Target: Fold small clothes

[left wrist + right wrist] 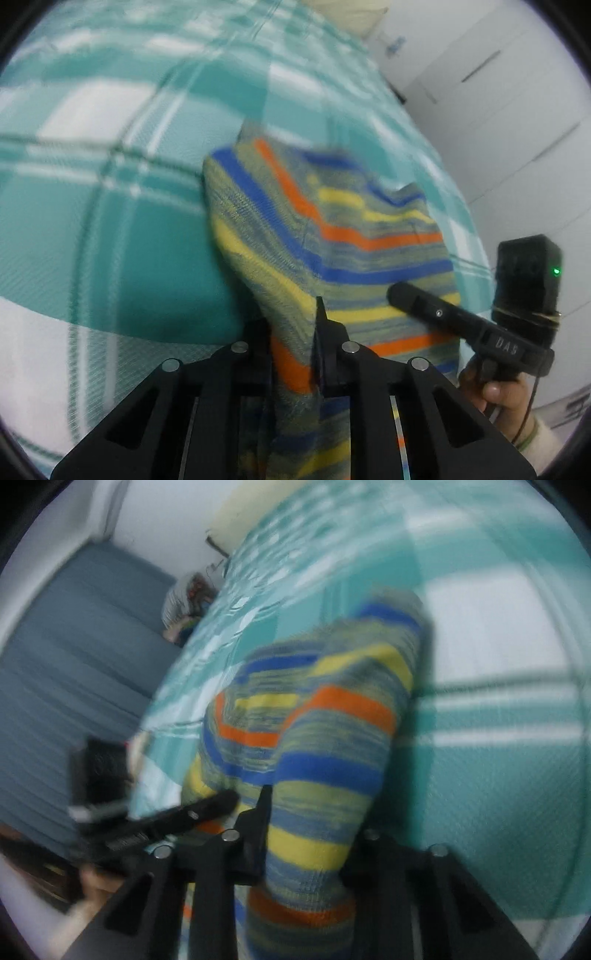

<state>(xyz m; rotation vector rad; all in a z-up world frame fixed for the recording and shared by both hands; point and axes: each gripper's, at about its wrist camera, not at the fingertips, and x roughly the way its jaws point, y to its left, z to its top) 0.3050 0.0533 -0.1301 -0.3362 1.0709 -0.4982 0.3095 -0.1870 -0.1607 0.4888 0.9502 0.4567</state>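
A teal checked bedspread [110, 206] spreads ahead of both claws. The striped knit garment [332, 236] drapes forward from them. The left gripper [291, 332] is clenched on its near edge; beside it, the right gripper [306, 834] pinches the same garment.

The only readable text is "DAS", in raised capital letters on the black body of the right gripper [413, 299], on the flat side just above the hand [506, 395] that holds it, seen in the left wrist view. A blue mark shows on the white wall [461, 44] behind the bed, but it is too small and blurred to read. In the right wrist view everything is smeared and no lettering can be made out
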